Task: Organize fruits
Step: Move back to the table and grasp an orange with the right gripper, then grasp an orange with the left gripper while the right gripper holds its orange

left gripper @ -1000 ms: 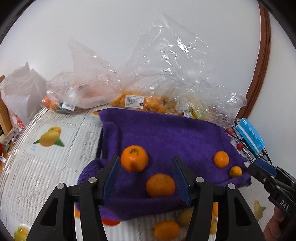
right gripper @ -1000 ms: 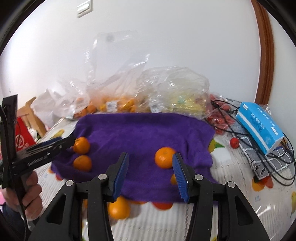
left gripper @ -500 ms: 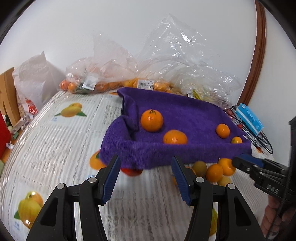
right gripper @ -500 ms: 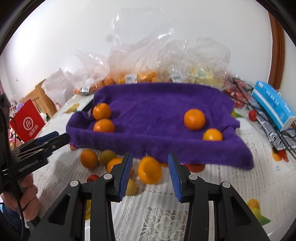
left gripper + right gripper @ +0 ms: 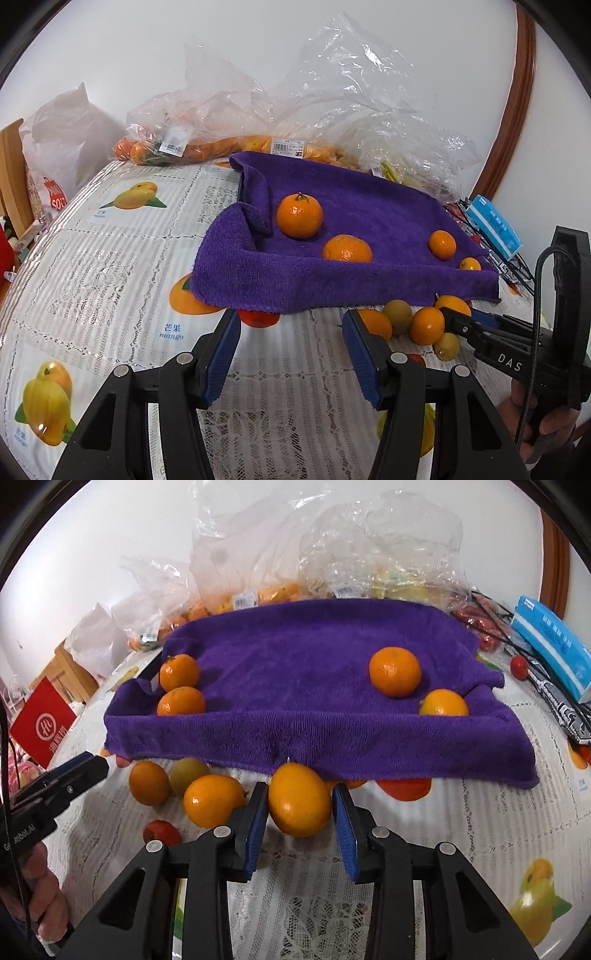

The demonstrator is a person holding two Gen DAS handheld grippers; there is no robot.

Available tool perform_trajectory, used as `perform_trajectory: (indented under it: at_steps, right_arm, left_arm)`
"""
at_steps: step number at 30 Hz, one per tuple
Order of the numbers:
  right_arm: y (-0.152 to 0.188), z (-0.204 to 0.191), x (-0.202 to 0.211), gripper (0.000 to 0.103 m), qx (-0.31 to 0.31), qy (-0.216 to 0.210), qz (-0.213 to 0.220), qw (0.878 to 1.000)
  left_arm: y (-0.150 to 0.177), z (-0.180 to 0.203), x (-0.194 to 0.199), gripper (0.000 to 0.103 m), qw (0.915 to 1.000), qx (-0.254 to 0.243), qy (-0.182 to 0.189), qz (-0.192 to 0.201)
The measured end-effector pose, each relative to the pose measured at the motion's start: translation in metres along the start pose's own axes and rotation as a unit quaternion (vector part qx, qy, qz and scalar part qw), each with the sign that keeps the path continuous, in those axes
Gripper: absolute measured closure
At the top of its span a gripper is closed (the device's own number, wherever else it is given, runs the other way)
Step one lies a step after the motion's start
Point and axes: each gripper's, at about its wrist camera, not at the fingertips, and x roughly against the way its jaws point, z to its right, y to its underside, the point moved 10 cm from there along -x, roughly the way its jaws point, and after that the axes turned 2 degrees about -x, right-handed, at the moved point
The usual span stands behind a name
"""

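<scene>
A white wall is backing a table (image 5: 110,258) that is wearing a lace-patterned cloth printed with fruit pictures, and clear plastic bags (image 5: 332,122) of produce are piling up along its far edge. A purple towel (image 5: 314,686) is lying spread in the middle of the table, and four oranges are sitting on it: two close together at its left end (image 5: 179,672) and two near its right end (image 5: 395,675) in the right wrist view. Just in front of the towel's near edge, loose fruit is clustering on the tablecloth, among it an orange (image 5: 212,799), a greenish fruit (image 5: 188,771) and a small red fruit (image 5: 160,832). The right gripper (image 5: 299,812) has just been closing and is now gripping a large orange (image 5: 299,803) of that cluster, both blue pads pressing its sides. The left gripper (image 5: 291,354) is hovering over the bare tablecloth in front of the towel, its jaws standing partly apart with nothing between them. A blue box (image 5: 550,642) is lying beside tangled black cables at the right edge of the table, and a red bag (image 5: 42,723) is showing at the left.
</scene>
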Motion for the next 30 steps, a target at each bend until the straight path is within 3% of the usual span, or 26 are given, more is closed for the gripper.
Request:
perform_trajectory:
  at_steps: [6,12,15,20,30]
  right_arm:
    - [0.000,0.001,0.011,0.070,-0.002,-0.009,0.016,1.000]
    - [0.003,0.024,0.045,0.070,0.005,0.034,0.045,0.998]
    - [0.012,0.042,0.053,0.070,0.011,0.063,0.041,0.997]
    - [0.031,0.055,0.046,0.070,-0.005,0.057,0.019,0.998]
    - [0.037,0.055,0.042,0.070,-0.016,0.034,0.006,0.999]
  left_arm:
    - [0.001,0.001,-0.002,0.048,0.9999,0.001,0.010,-0.005]
    - [0.004,0.007,-0.002,0.048,0.9996,-0.006,0.026,-0.008]
    - [0.004,0.015,0.000,0.049,0.9989,-0.015,0.044,-0.010]
    - [0.003,0.038,0.001,0.049,0.9954,-0.038,0.087,-0.014]
    - [0.012,0.049,-0.025,0.049,0.9956,-0.067,0.039,-0.054]
